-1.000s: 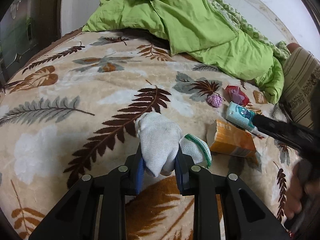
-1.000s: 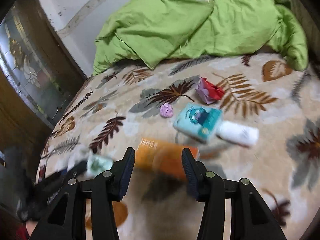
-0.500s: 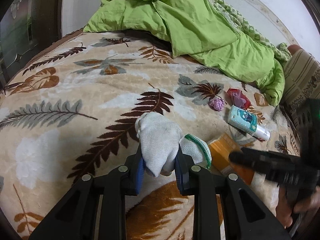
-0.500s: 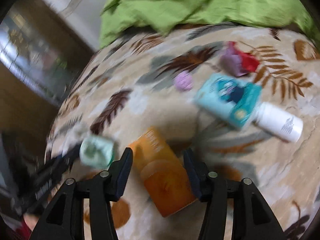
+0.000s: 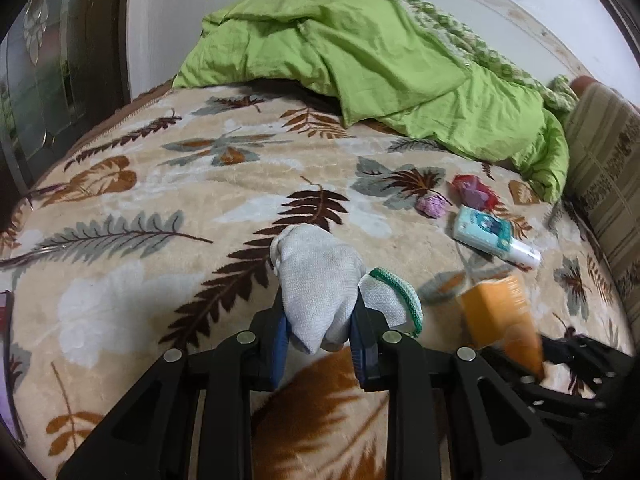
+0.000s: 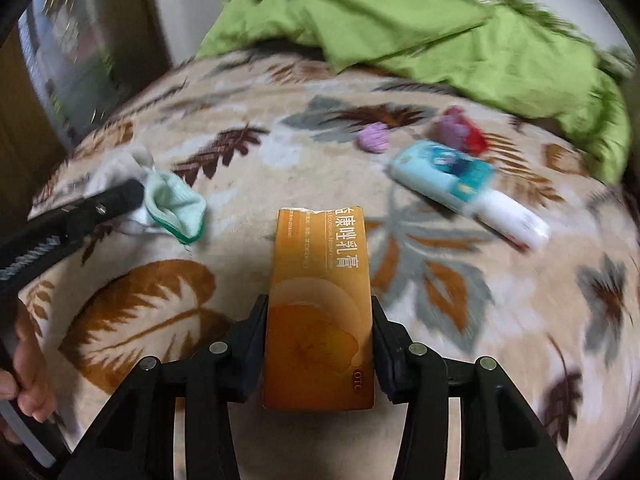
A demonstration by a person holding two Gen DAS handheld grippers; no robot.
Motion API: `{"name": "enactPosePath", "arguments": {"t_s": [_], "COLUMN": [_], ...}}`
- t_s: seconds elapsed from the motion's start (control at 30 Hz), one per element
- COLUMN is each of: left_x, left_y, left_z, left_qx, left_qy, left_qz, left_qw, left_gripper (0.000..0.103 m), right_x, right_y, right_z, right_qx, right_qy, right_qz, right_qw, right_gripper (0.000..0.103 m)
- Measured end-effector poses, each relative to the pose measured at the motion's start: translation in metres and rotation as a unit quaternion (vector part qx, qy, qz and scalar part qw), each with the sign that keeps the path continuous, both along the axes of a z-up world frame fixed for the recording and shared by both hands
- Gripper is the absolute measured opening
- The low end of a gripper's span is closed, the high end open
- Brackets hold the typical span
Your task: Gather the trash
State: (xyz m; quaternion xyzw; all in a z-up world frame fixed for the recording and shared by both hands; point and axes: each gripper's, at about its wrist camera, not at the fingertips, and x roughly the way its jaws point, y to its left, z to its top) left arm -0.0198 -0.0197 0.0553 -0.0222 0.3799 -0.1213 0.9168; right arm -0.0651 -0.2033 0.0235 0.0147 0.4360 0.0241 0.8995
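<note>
My left gripper point(image 5: 318, 320) is shut on a white sock point(image 5: 316, 280) with a green-trimmed cuff, held just above the leaf-patterned blanket point(image 5: 160, 200). In the right wrist view the sock point(image 6: 172, 204) shows at the left. An orange medicine box point(image 6: 320, 280) lies lengthwise between the fingers of my right gripper point(image 6: 320, 312). Its jaws are closing, and both pads touch the box's long sides. The left wrist view shows the same box point(image 5: 496, 308) at lower right. Beyond it lie a teal tube package point(image 6: 440, 176), a pink crumpled ball point(image 6: 374, 138) and a red wrapper point(image 6: 464, 132).
A rumpled green duvet point(image 5: 380, 64) covers the far side of the bed. A striped cushion point(image 5: 608, 168) stands along the right edge. Dark wooden furniture with glass panels point(image 5: 48, 92) rises at the left. A person's hand point(image 6: 28, 372) grips the left tool's handle.
My right gripper swung in over the orange box, opened wider, then closed onto its sides. The left gripper kept its hold on the sock and barely shifted.
</note>
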Motion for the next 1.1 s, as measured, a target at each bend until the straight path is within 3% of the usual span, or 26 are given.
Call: {"name": "enactPosePath", "arguments": {"t_s": [0.17,0.37,0.6,1.1], "left_x": [-0.038,-0.081,-0.101,-0.088], "left_y": [-0.003,0.010,0.012,0.004], "left_z": [0.007,0.010,0.007,-0.006], "left_qx": [0.018,0.028,0.050,0.046], "left_qy": [-0.013,-0.014,-0.022,-0.014], "left_qz": [-0.021,-0.038,-0.039,-0.038], "left_qw": [0.9995,0.9988,0.9978,0.9981], "left_gripper": [0.025,0.025,0.025,0.025], "right_x": [-0.050,-0.090,-0.097,-0.088], "right_y": [-0.005,0.003,0.017,0.026], "right_z": [0.034,0.050,0.044,0.036], "right_qx": [-0.004,0.003,0.009,-0.053], "right_qy": [-0.069,-0.103,-0.097,-0.097], "right_qz": [-0.063,-0.090,-0.091,-0.119], "right_qw": [0.996,0.991,0.991,0.987], "right_gripper": [0.049,0.049,0.049,0.049]}}
